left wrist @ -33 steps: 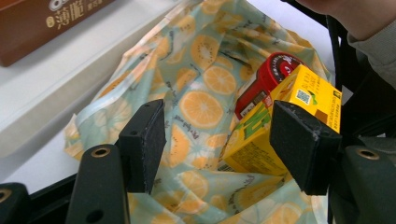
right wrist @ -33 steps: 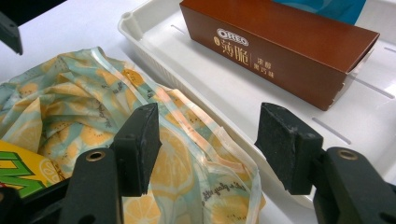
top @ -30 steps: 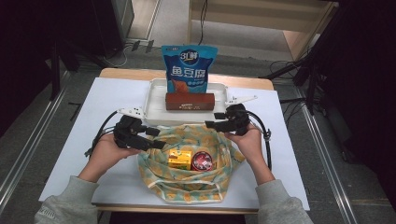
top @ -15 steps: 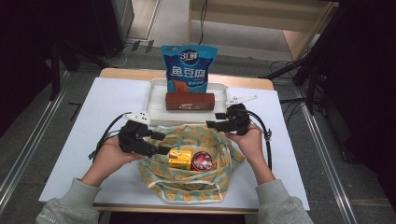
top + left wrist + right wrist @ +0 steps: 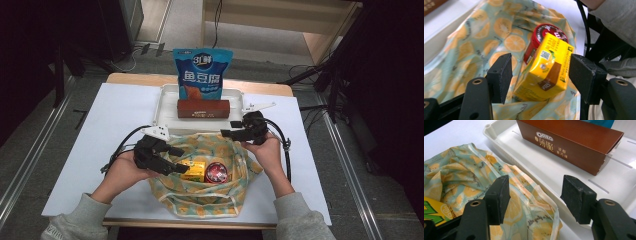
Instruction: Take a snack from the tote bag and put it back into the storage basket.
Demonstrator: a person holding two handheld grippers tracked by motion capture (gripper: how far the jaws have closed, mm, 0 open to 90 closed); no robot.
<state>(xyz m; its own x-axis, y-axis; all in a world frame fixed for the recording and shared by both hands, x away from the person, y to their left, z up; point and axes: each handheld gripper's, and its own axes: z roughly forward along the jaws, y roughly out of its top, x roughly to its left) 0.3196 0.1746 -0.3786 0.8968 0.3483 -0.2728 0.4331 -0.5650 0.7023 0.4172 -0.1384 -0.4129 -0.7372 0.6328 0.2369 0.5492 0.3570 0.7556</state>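
Left claw [image 5: 541,75] spread around boxy yellow carton [image 5: 546,72], right claw [image 5: 536,200] apart over crinkly fruit-print bag [image 5: 461,170]

A carton [image 5: 194,170] and a can [image 5: 216,173] lie side by side in the bag [image 5: 210,200], before the tray [image 5: 165,107].

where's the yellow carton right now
In the high view the yellow carton lies inside the fruit-print bag at the table's near edge, against the red can. The left gripper has its open jaws around it.
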